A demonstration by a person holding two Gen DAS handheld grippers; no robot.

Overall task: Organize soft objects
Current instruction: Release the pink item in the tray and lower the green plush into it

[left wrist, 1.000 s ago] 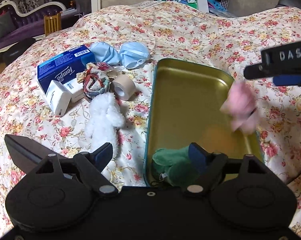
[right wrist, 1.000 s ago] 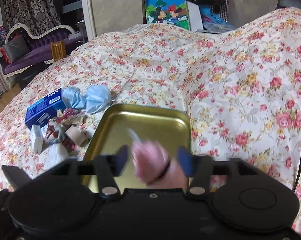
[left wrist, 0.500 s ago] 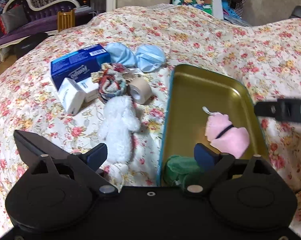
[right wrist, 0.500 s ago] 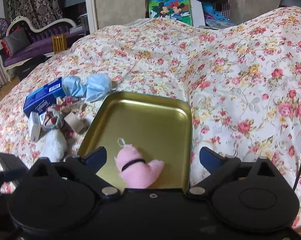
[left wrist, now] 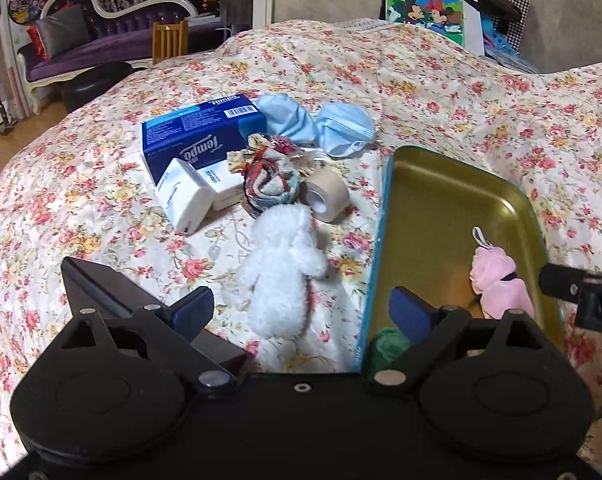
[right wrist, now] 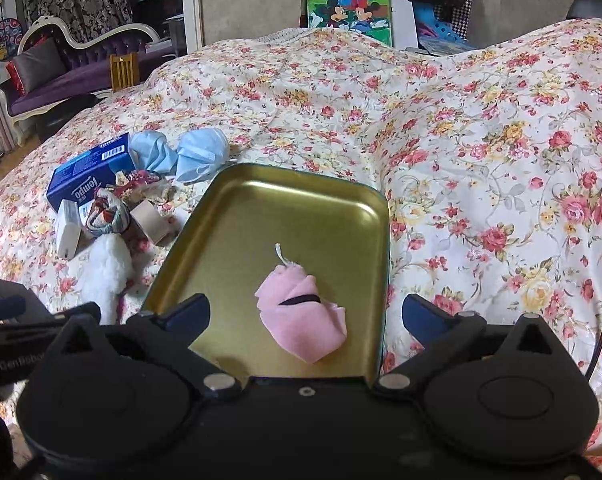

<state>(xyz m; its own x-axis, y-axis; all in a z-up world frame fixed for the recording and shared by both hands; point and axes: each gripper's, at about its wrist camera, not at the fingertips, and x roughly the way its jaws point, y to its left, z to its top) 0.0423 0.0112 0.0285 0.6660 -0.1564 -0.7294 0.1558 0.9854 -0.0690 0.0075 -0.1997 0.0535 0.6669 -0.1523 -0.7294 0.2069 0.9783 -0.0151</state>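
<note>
Pink cloth bundle (right wrist: pixel 303 314) with a black band around it lies inside the gold tray (right wrist: pixel 285 196), near the tray's front right corner; a second ago it was a blur between the right gripper's fingers, and half a second ago it had already landed there. Right gripper (right wrist: pixel 305 314) now has its fingers spread wide with nothing between them, wider than a second ago, and sits low over the tray's near end. In the left view the tray (left wrist: pixel 433 184) also holds a green soft thing (left wrist: pixel 385 344) at its near left corner, partly hidden behind the left gripper's right finger. Left gripper (left wrist: pixel 301 308) is spread apart and empty, as in both earlier frames, but it has drifted left, so the white plush toy (left wrist: pixel 281 272) on the flowered bedspread (left wrist: pixel 341 68) now lies between its fingertips. Beside the toy sit a rolled patterned cloth (left wrist: pixel 271 184), a tape roll (left wrist: pixel 325 194), tissue packs (left wrist: pixel 193 156) and two blue face masks (left wrist: pixel 321 124), unmoved.
</note>
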